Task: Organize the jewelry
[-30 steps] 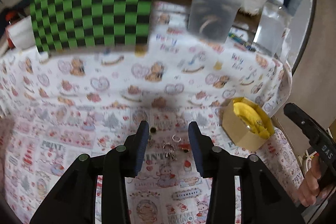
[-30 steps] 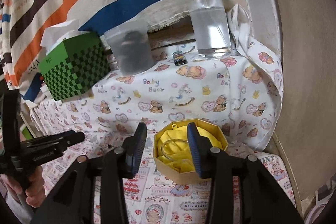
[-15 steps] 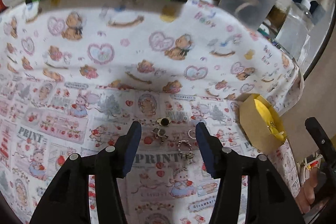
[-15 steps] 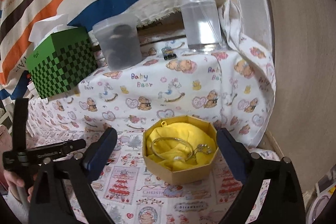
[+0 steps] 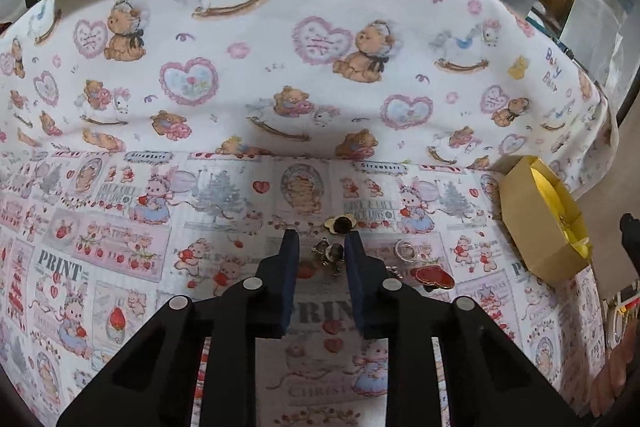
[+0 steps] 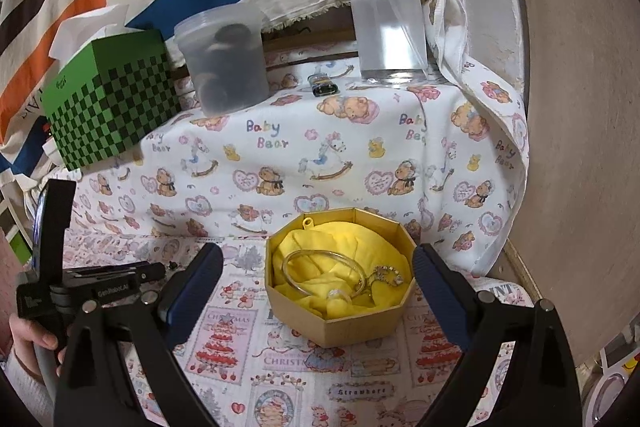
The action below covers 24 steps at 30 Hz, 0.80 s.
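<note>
Small jewelry lies on the printed cloth in the left wrist view: a bear-shaped charm (image 5: pixel 328 253), a gold flower piece (image 5: pixel 340 224), a silver ring (image 5: pixel 405 250) and a red heart piece (image 5: pixel 434 277). My left gripper (image 5: pixel 321 247) is low over the cloth, its jaws narrowed around the bear charm with a small gap still showing. The octagonal gold box (image 6: pixel 340 281) with yellow lining holds a bangle (image 6: pixel 320 273) and a chain piece (image 6: pixel 386 275). My right gripper (image 6: pixel 316 279) is wide open, its fingers either side of the box.
A green checkered tissue box (image 6: pixel 108 99), a translucent tub (image 6: pixel 224 67), a clear pump bottle (image 6: pixel 386 23) and a lighter (image 6: pixel 322 87) stand on the raised back ledge. The box also shows at the right in the left wrist view (image 5: pixel 532 223). A wall is at right.
My left gripper dropped closer to the cloth and its jaws narrowed around the bear charm. My right gripper opened wide about the gold box and then held its place.
</note>
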Each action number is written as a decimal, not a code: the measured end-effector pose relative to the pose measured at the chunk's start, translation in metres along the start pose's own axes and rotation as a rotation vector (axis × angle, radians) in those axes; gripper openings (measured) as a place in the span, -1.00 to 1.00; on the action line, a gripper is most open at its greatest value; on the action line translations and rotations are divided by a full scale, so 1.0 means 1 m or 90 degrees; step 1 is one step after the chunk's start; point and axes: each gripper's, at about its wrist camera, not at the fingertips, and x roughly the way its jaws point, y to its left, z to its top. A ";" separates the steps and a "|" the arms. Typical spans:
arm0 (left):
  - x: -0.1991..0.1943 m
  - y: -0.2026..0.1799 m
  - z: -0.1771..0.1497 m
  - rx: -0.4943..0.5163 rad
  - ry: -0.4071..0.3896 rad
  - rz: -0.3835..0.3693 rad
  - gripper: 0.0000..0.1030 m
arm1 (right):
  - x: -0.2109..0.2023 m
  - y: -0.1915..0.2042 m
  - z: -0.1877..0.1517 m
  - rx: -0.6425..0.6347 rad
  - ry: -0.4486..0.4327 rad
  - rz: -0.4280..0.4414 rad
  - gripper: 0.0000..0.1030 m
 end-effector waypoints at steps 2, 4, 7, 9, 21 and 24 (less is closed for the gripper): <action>-0.003 0.005 0.000 -0.006 -0.007 -0.005 -0.59 | 0.002 0.000 0.000 -0.003 0.003 0.001 0.84; -0.007 0.010 0.002 -0.011 -0.016 -0.021 -0.59 | 0.002 0.000 -0.001 -0.003 0.004 0.000 0.84; -0.006 0.007 0.003 -0.004 -0.019 -0.028 -0.59 | 0.003 0.000 -0.001 0.000 0.007 -0.001 0.84; -0.002 0.005 0.002 0.001 -0.010 -0.022 -0.59 | 0.004 0.000 -0.001 0.001 0.010 0.000 0.84; -0.008 0.024 0.004 -0.051 0.001 -0.055 -0.84 | 0.006 0.001 -0.003 -0.004 0.014 -0.007 0.84; -0.022 0.033 0.004 -0.079 -0.003 -0.049 -0.84 | 0.004 0.001 -0.003 -0.005 0.012 -0.003 0.84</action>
